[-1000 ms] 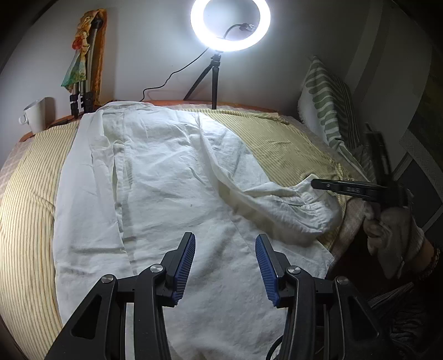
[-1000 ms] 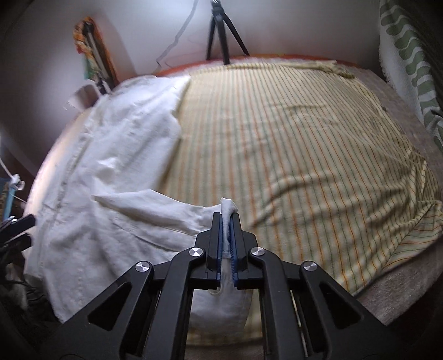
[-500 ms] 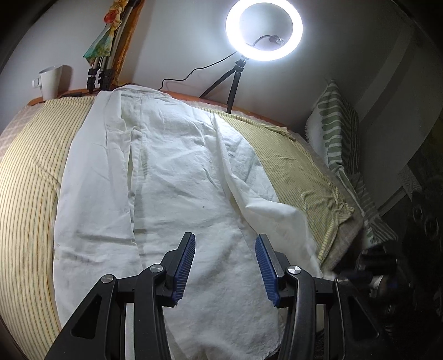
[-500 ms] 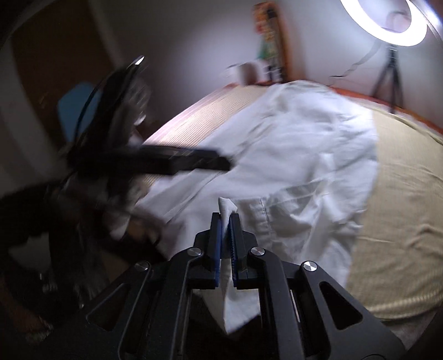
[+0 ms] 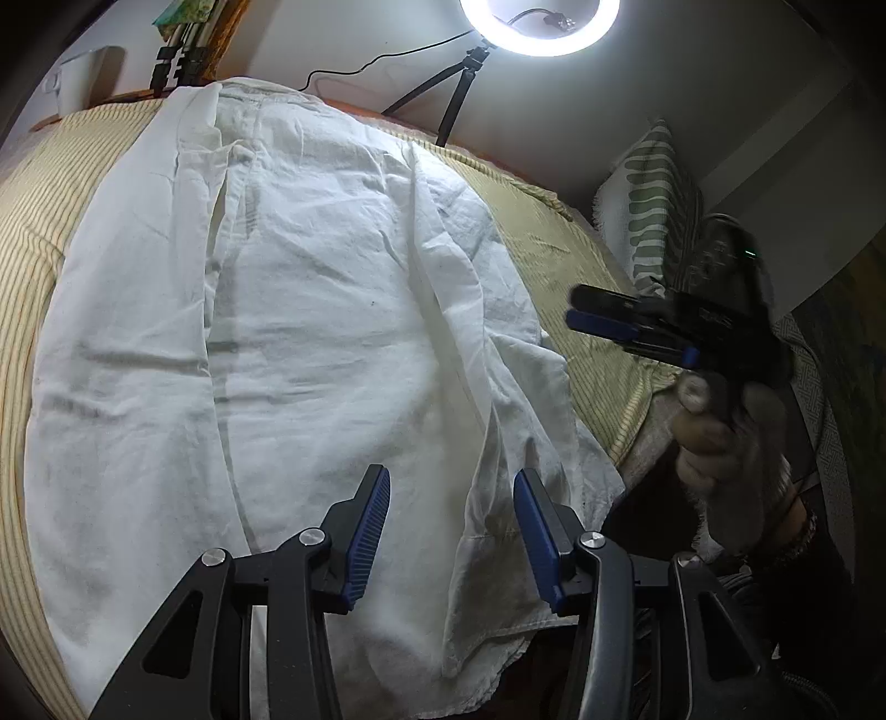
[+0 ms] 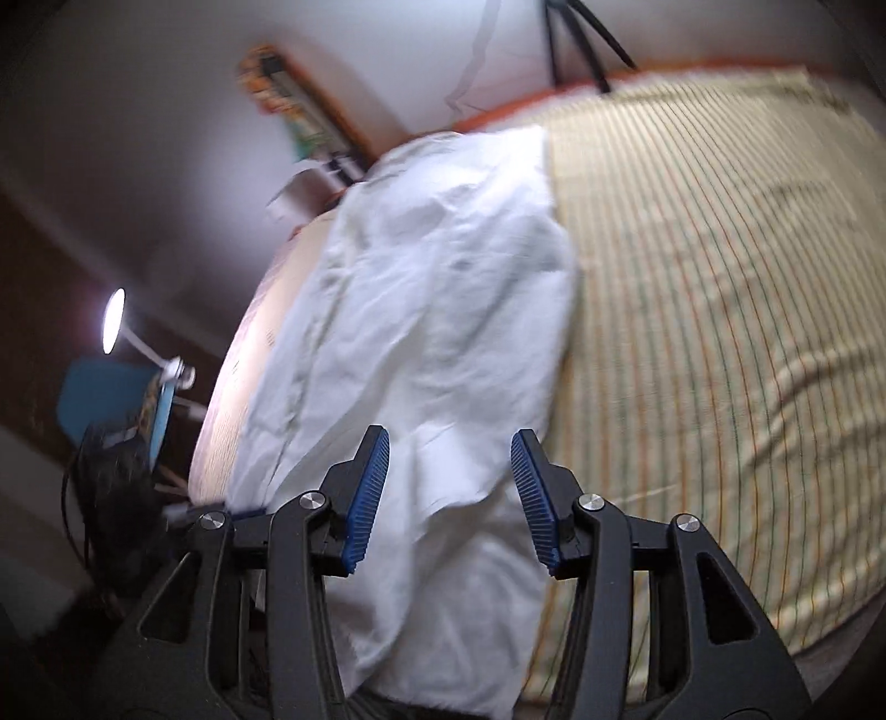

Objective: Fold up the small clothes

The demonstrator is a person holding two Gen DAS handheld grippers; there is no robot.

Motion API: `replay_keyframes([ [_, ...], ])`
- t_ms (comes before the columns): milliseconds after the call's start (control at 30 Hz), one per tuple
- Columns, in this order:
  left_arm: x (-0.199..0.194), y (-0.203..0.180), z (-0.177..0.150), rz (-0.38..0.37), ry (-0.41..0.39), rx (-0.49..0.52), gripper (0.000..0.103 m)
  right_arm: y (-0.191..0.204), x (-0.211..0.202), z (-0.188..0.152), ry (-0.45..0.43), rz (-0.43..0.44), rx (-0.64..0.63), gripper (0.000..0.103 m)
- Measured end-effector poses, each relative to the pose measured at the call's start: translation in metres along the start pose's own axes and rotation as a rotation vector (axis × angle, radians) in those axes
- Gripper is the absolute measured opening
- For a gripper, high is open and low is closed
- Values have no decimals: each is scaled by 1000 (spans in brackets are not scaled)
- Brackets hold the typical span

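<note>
A white shirt (image 5: 310,310) lies spread lengthwise on the yellow striped bed cover (image 5: 559,260), its near hem hanging over the bed's front edge. One sleeve (image 5: 498,387) lies folded along the shirt's right side. My left gripper (image 5: 451,531) is open and empty above the near hem. My right gripper (image 6: 449,498) is open and empty over the shirt's near right part (image 6: 443,332). It also shows in the left wrist view (image 5: 587,313), held by a hand to the right of the shirt.
A ring light on a tripod (image 5: 537,27) stands behind the bed. A white mug (image 5: 77,77) sits at the far left. A green-patterned pillow (image 5: 653,221) leans at the far right. A small lamp (image 6: 113,321) and a blue chair (image 6: 105,399) stand left of the bed.
My right gripper has opened and let go of the sleeve cuff, which now lies along the shirt's right side. The gripper has swung back to the right of the shirt.
</note>
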State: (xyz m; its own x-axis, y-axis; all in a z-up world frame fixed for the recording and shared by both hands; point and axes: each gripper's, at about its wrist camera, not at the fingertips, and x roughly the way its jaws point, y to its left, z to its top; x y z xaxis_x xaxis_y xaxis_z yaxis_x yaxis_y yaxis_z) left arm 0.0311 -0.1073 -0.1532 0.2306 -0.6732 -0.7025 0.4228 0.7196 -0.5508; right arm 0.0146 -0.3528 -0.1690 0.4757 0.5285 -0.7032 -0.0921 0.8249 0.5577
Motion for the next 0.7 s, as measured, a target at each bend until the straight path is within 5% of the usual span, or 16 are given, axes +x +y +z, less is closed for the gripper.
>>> replay_keyframes([
  [200, 13, 3, -9, -10, 42, -9, 45, -20, 34, 28, 9, -111, 39, 50],
  [267, 19, 3, -12, -28, 65, -18, 31, -23, 38, 36, 0, -100, 36, 39],
  [333, 24, 3, -14, -54, 100, -33, 16, -19, 44, 42, 6, -107, 15, 15],
  [400, 25, 2, -15, -63, 102, -36, 7, -15, 49, 46, 6, -139, -11, 6],
  [633, 14, -2, -22, -232, 78, -182, 2, -1, 29, 65, -64, -179, -80, 3],
  [700, 18, -3, -26, -217, 76, -180, 2, -2, 24, 71, -80, -182, -86, 3],
])
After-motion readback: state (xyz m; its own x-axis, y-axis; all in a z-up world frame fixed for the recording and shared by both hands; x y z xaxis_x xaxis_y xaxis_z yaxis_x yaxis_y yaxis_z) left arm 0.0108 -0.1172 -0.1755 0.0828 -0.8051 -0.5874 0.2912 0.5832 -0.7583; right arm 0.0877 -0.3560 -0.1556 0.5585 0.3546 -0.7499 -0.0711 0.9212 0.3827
